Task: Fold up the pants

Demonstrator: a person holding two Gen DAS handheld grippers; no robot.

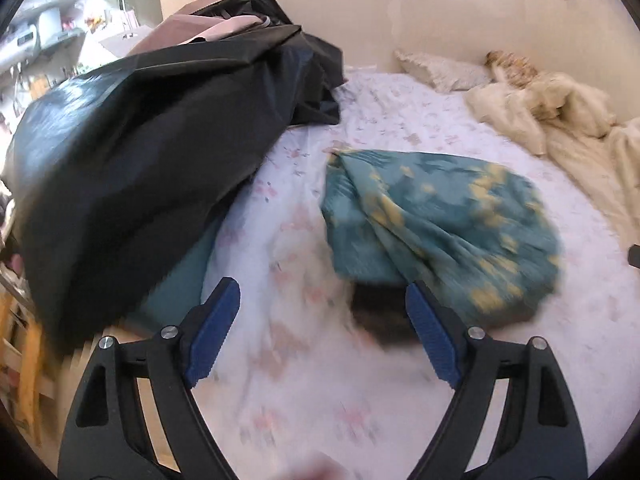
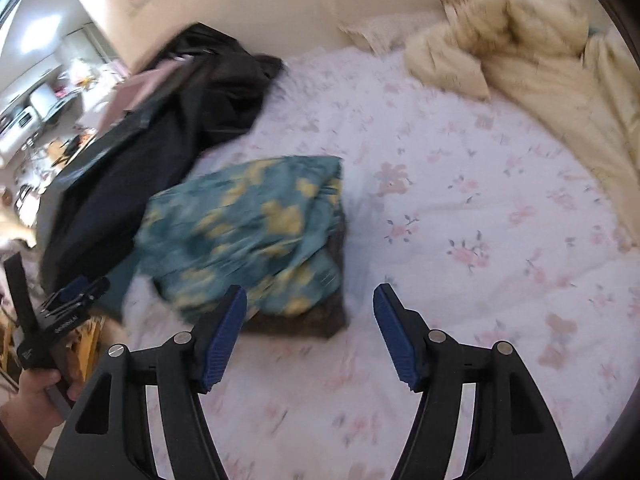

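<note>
Here the left gripper [image 1: 322, 298] has its jaws wide apart, and nothing is between the blue pads [image 1: 214, 332]; they hang above the flowered sheet [image 1: 304, 380], with the edge of the pants just behind the right pad. The right gripper [image 2: 310, 304] is also spread open and empty, over the same sheet, and its left pad stands in front of the near edge of the pants. The pants [image 1: 436, 224] lie on the bed as a folded, rather thick bundle of teal cloth with yellow blotches; the picture is blurred, so I cannot tell the pattern exactly. The top layer is loose and rumpled, and under the near edge a darker layer or shadow [image 2: 316, 320] shows, which I cannot make out. In the right wrist view the person's hand [image 2: 38, 390] holds the handle of the left gripper at the lower left. Left of the pants lies a big heap of black, shiny fabric [image 1: 132, 168], near the bundle, with something pink [image 1: 208, 26] on top of it. At the far side of the bed are a cream blanket [image 2: 532, 44], crumpled, and a pillow [image 1: 442, 68] against the wall.
</note>
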